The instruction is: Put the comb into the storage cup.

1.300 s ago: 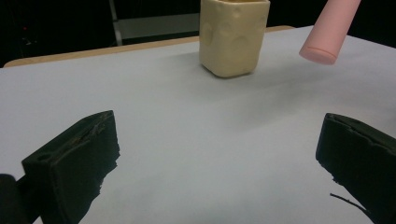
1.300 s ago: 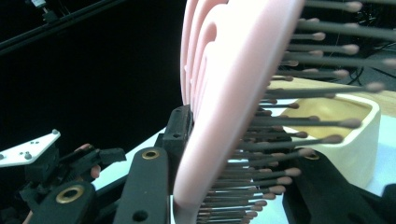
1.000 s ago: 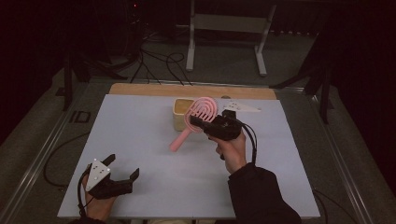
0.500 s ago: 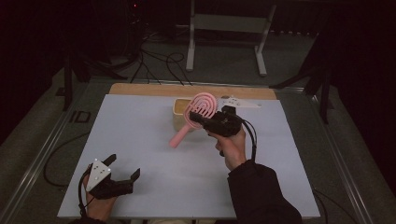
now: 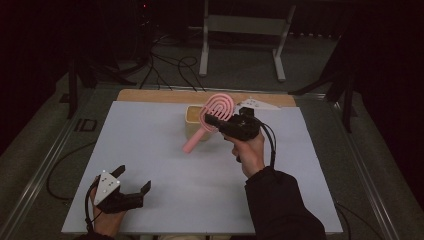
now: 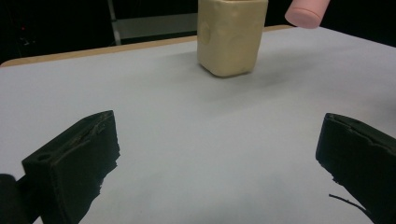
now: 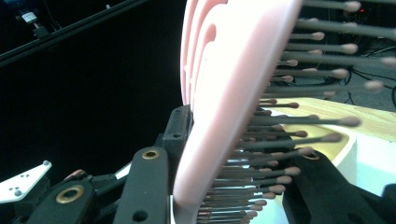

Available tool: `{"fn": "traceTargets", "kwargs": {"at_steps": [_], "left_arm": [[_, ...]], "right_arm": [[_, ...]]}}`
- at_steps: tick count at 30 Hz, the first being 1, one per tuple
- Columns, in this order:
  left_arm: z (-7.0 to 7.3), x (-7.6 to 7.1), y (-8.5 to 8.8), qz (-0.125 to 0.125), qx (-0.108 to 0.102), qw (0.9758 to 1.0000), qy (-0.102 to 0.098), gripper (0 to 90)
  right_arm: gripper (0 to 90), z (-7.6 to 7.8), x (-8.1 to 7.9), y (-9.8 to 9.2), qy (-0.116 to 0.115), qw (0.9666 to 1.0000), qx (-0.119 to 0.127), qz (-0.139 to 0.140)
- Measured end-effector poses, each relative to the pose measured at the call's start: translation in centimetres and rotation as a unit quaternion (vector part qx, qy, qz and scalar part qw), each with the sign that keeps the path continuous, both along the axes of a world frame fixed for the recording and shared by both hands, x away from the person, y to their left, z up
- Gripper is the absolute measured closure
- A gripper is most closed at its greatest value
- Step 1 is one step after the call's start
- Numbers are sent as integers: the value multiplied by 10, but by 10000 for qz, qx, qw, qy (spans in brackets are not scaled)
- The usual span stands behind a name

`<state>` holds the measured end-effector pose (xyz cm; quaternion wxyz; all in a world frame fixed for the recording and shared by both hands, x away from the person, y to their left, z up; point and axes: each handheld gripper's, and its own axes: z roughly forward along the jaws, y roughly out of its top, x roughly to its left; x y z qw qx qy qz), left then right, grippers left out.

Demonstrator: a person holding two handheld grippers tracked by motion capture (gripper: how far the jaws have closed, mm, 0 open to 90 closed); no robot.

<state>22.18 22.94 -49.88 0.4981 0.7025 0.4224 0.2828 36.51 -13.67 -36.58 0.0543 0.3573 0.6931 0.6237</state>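
Above the far middle of the table point(image 5: 150, 150), the right gripper point(image 5: 220, 121) has its fingers clenched on the head of the pink hairbrush point(image 5: 216, 109), the handle slanting down toward the person. The brush hangs just over the cream container point(image 5: 192, 116), apparently so it can be lowered in handle first. Near the table's front edge, the left gripper point(image 5: 134, 181) rests with fingers spread and empty, out of the way.
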Motion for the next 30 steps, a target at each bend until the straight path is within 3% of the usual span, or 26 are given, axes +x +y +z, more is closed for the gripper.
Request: {"fn": "traceTargets", "kwargs": {"at_steps": [30], "left_arm": [[0, 0, 0, 53, 33, 10000, -4, 1]], "right_arm": [[636, 17, 17, -6, -121, 9997, -122, -161]]}}
